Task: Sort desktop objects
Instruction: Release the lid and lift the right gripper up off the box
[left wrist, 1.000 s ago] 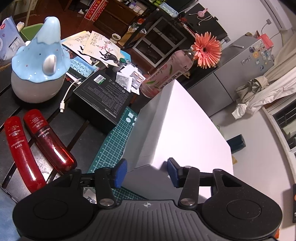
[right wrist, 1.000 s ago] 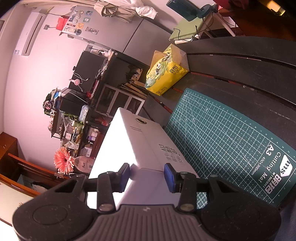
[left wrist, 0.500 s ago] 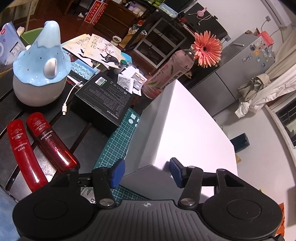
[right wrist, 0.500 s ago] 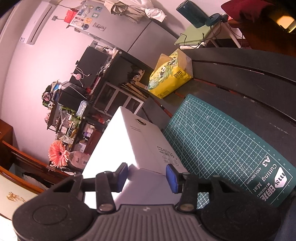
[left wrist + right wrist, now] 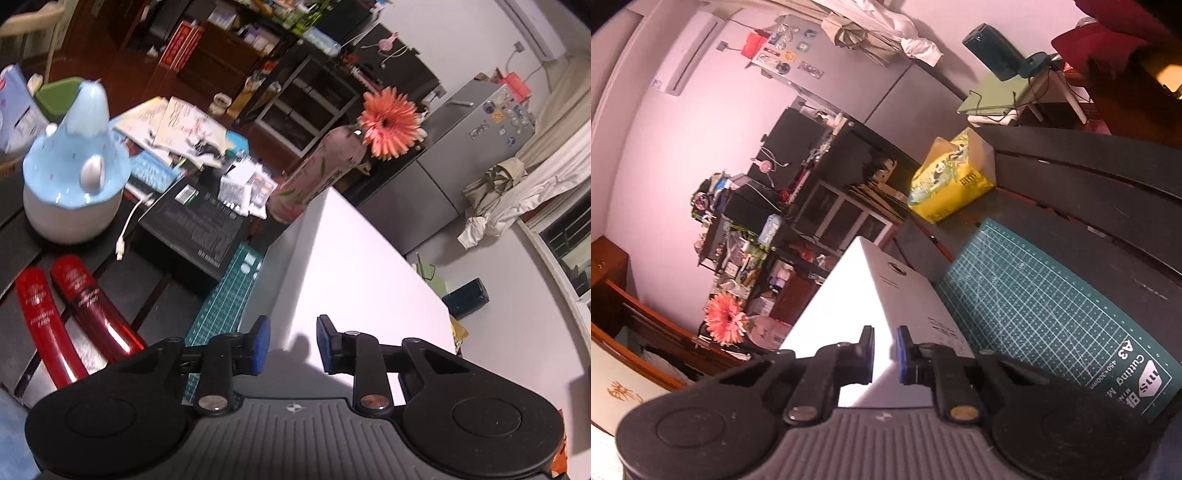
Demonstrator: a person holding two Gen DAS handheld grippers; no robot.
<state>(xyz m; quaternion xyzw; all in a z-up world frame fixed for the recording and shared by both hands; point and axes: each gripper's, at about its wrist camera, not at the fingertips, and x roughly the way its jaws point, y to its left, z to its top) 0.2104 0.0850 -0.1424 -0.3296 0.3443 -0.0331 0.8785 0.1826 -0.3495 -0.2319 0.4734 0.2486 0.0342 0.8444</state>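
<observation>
My left gripper (image 5: 290, 345) has its jaws parted over the white box (image 5: 343, 273); my right gripper (image 5: 885, 354) pinches the box's corner edge above the green mat (image 5: 1071, 325) printed "A3 Cutting Mat"; red tubes (image 5: 62, 314) lie left

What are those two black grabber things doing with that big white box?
A person is tidying a messy desk with a gripper in each hand. Both grippers are at the big white box, which stands over the green cutting mat. The left gripper has its jaws open at the box's near edge. The right gripper has its jaws nearly together around a corner of the box. The two red tubes and the blue and white humidifier sit untouched to the side.
</observation>
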